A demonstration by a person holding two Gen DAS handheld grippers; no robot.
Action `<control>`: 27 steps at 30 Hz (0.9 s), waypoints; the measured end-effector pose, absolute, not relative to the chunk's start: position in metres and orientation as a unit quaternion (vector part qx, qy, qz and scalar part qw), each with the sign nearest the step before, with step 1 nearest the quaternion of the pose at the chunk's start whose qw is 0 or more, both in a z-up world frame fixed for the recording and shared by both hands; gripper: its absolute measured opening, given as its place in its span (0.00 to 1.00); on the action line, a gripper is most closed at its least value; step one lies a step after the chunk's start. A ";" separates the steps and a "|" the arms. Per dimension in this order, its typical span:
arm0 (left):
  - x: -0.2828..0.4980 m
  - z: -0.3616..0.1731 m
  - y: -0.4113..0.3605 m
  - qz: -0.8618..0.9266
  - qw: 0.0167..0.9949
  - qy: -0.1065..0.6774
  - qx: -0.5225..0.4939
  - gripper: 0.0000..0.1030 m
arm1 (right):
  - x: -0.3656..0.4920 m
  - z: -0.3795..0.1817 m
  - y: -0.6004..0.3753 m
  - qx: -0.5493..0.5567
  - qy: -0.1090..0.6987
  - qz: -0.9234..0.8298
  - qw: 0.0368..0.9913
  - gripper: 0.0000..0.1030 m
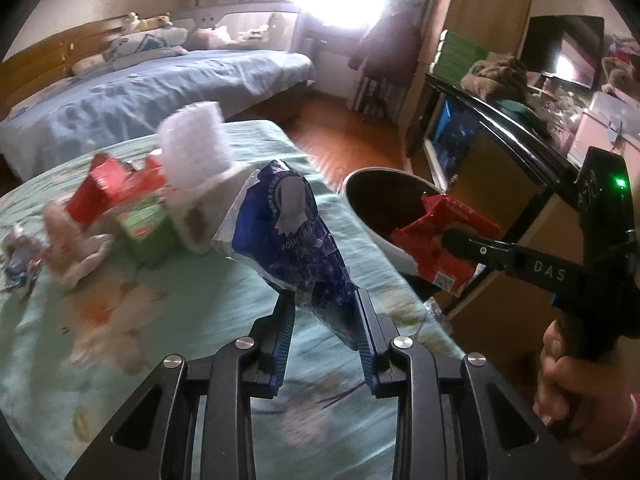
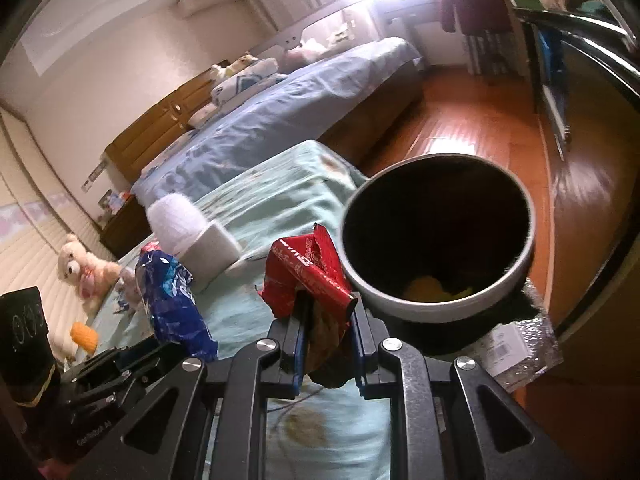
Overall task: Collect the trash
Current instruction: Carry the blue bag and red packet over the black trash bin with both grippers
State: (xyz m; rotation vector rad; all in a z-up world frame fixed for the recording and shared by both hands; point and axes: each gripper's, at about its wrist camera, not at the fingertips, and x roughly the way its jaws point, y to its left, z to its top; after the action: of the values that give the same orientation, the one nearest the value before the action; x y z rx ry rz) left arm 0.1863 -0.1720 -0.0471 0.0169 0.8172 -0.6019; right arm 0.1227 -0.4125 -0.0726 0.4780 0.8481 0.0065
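Both claws are clamped on trash: the left claw (image 1: pixel 322 312) pinches a blue wrapper (image 1: pixel 296 232) by its lower end, the right claw (image 2: pixel 326 316) a red wrapper (image 2: pixel 308 276). Each is lifted above the bed (image 1: pixel 160 320), the red one nearest the bin (image 2: pixel 400 296) at the right, likely for dropping.

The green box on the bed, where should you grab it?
Grab the green box across its upper end, coming from above. It stands upright on the bedcover, hemmed in by the tissue roll and red wrapper.
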 end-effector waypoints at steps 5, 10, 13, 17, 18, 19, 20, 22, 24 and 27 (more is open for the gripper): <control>0.198 -0.050 -0.187 -0.297 0.870 0.392 0.018 0.28 | 0.120 -0.074 -0.430 0.236 0.404 -0.014 0.884 0.18; 0.204 -0.053 -0.204 -0.301 0.869 0.391 0.026 0.27 | 0.118 -0.077 -0.441 0.241 0.403 -0.027 0.882 0.18; 0.205 -0.054 -0.211 -0.304 0.868 0.391 0.030 0.28 | 0.120 -0.079 -0.446 0.242 0.404 -0.033 0.882 0.18; 0.208 -0.055 -0.220 -0.309 0.866 0.391 0.031 0.28 | 0.121 -0.082 -0.452 0.243 0.406 -0.042 0.880 0.18; 0.208 -0.055 -0.223 -0.310 0.866 0.391 0.032 0.28 | 0.121 -0.083 -0.453 0.245 0.406 -0.044 0.879 0.18; 0.209 -0.055 -0.225 -0.312 0.866 0.391 0.033 0.28 | 0.122 -0.084 -0.455 0.246 0.407 -0.046 0.878 0.18; 0.210 -0.056 -0.225 -0.314 0.865 0.391 0.034 0.28 | 0.123 -0.085 -0.456 0.247 0.408 -0.048 0.878 0.18; 0.213 -0.056 -0.231 -0.317 0.863 0.391 0.037 0.28 | 0.125 -0.087 -0.458 0.246 0.409 -0.051 0.877 0.18; 0.216 -0.056 -0.237 -0.320 0.862 0.390 0.041 0.28 | 0.128 -0.090 -0.460 0.244 0.412 -0.054 0.876 0.18; 0.219 -0.057 -0.245 -0.322 0.861 0.391 0.045 0.28 | 0.132 -0.094 -0.466 0.243 0.415 -0.060 0.874 0.18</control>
State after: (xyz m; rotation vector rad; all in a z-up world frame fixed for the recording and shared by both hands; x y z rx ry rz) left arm 0.2189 -0.2453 -0.0573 0.0941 0.8201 -0.6761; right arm 0.1324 -0.4661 -0.0939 0.5084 0.8674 -0.1262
